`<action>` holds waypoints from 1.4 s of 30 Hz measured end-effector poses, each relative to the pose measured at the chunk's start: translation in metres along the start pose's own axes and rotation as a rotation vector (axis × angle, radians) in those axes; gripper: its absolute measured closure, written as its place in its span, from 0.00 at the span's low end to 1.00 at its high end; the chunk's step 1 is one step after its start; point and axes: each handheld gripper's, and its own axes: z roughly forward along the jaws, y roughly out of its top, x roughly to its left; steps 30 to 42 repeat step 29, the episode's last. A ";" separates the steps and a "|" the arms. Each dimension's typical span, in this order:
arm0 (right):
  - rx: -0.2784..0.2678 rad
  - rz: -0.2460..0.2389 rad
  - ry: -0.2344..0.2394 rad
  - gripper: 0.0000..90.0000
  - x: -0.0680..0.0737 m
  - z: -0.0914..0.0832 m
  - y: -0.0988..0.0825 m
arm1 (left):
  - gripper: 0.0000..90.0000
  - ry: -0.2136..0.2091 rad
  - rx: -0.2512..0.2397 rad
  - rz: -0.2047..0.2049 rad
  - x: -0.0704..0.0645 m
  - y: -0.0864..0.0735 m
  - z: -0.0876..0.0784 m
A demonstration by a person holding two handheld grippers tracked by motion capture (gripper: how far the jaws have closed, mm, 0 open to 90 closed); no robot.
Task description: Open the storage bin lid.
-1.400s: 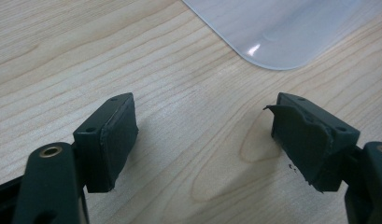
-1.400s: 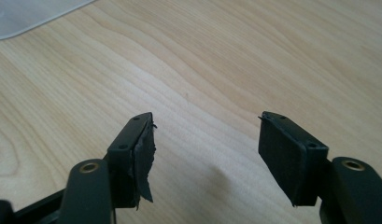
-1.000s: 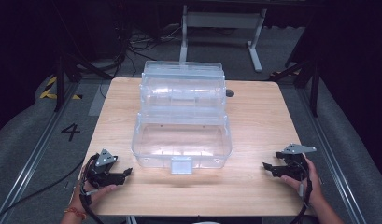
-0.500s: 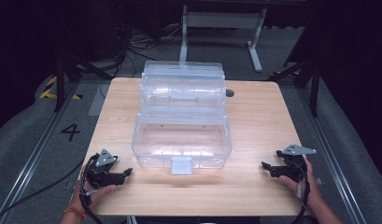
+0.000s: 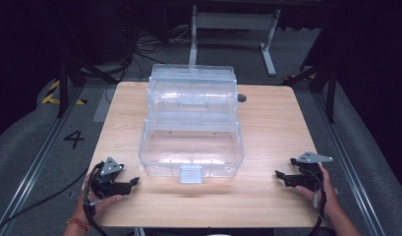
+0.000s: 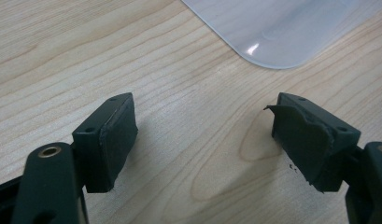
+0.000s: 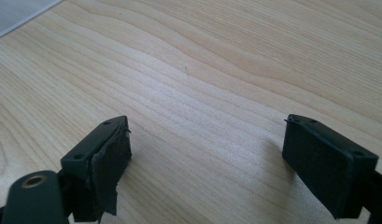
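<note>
**Wooden table with a clear plastic box, both grippers waiting at the near edge**

A light wooden table (image 5: 267,128) stands in a dark room, with grey floor, cables and a metal stand behind it. In the middle of the table sits a clear plastic storage box (image 5: 191,147) with its lid (image 5: 192,91) swung up and back, so the empty tub faces the person. A small latch tab (image 5: 190,173) hangs at the middle of the tub's near wall.

The left gripper (image 5: 132,183) rests low at the near left corner of the table, held in the person's left hand (image 5: 98,201). Its jaws stand wide apart with nothing between them; in the left gripper view, bare wood lies between the pads and a rounded corner of the box shows just ahead. The right gripper (image 5: 279,175) rests at the near right edge, well apart from the box; its jaws have just been opening and now stand wide with nothing between them.

Judging from this, the work on the box has not begun or sits between steps. A likely next move is to close the lid, which calls for a reach over the tub to the raised lid
</note>
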 end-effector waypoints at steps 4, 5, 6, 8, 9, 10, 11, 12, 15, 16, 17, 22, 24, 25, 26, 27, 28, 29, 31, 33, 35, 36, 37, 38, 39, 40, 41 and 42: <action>0.000 0.000 0.000 0.17 0.000 0.000 0.000 | 0.25 -0.001 0.001 0.001 0.000 0.000 0.000; 0.000 0.000 0.000 0.17 0.000 0.000 0.000 | 0.25 -0.004 0.001 -0.002 0.000 0.000 0.000; 0.000 0.000 0.000 0.17 0.000 0.000 0.000 | 0.25 -0.004 0.001 -0.002 0.000 0.000 0.000; 0.000 0.000 0.000 0.17 0.000 0.000 0.000 | 0.25 -0.003 0.002 0.000 0.000 0.000 0.000; 0.000 0.000 0.000 0.17 0.000 0.000 0.000 | 0.25 -0.004 0.002 -0.002 0.000 0.000 0.000; 0.000 0.000 0.000 0.17 0.000 0.000 0.000 | 0.25 -0.004 0.002 -0.002 0.000 0.000 0.000; 0.000 0.000 0.000 0.17 0.000 0.000 0.000 | 0.25 -0.003 0.002 -0.003 0.000 0.000 0.000; 0.000 0.000 0.000 0.17 0.000 0.000 0.000 | 0.25 -0.002 0.002 -0.003 0.000 0.000 0.000; 0.000 0.000 0.000 0.17 0.000 0.000 0.000 | 0.24 -0.003 0.007 -0.001 0.000 0.000 0.000; 0.000 0.000 0.000 0.17 0.000 0.000 0.000 | 0.24 -0.006 0.011 -0.001 0.000 0.001 0.000; 0.000 0.000 0.000 0.17 0.000 0.000 0.000 | 0.24 -0.006 0.011 -0.001 0.000 0.001 0.000; 0.000 0.000 0.000 0.17 0.000 0.000 0.000 | 0.22 0.000 0.010 -0.008 0.001 0.001 0.001; 0.000 0.000 0.000 0.17 0.000 0.000 0.000 | 0.21 0.007 0.012 -0.008 0.001 0.001 0.001; 0.000 0.000 0.000 0.17 0.000 0.000 0.000 | 0.21 0.008 0.015 -0.008 0.001 0.001 0.001; 0.000 0.000 0.000 0.17 0.000 0.000 0.000 | 0.21 0.010 0.012 -0.009 0.001 0.001 0.001; 0.000 0.000 0.000 0.17 0.000 0.000 0.000 | 0.21 0.009 0.010 -0.010 0.001 0.001 0.001; 0.000 0.000 0.000 0.17 0.000 0.000 0.000 | 0.20 0.009 0.010 -0.010 0.001 0.001 0.001; 0.000 0.000 0.000 0.17 0.000 0.000 0.000 | 0.20 0.010 0.009 -0.013 0.001 0.001 0.001; 0.000 0.000 0.000 0.17 0.000 0.000 0.000 | 0.20 0.010 0.009 -0.013 0.001 0.001 0.001; 0.000 0.000 0.000 0.17 0.000 0.000 0.000 | 0.20 0.010 0.009 -0.013 0.001 0.001 0.001; 0.000 0.000 0.000 0.17 0.000 0.000 0.000 | 0.20 0.010 0.009 -0.013 0.001 0.001 0.001; 0.000 0.000 0.000 0.17 0.000 0.000 0.000 | 0.20 0.010 0.009 -0.013 0.001 0.001 0.001; 0.000 0.000 0.000 0.17 0.000 0.000 0.000 | 0.20 0.010 0.009 -0.013 0.001 0.001 0.001; 0.000 0.000 0.000 0.17 0.000 0.000 0.000 | 0.20 0.010 0.009 -0.013 0.001 0.001 0.001; 0.000 0.000 0.000 0.17 0.000 0.000 0.000 | 0.20 0.010 0.009 -0.013 0.001 0.001 0.001; 0.000 0.000 0.000 0.17 0.000 0.000 0.000 | 0.20 0.010 0.009 -0.013 0.001 0.001 0.001; 0.000 0.000 0.000 0.17 0.000 0.000 0.000 | 0.20 0.010 0.009 -0.013 0.001 0.001 0.001; 0.000 0.000 0.000 0.17 0.000 0.000 0.000 | 0.20 0.010 0.009 -0.013 0.001 0.001 0.001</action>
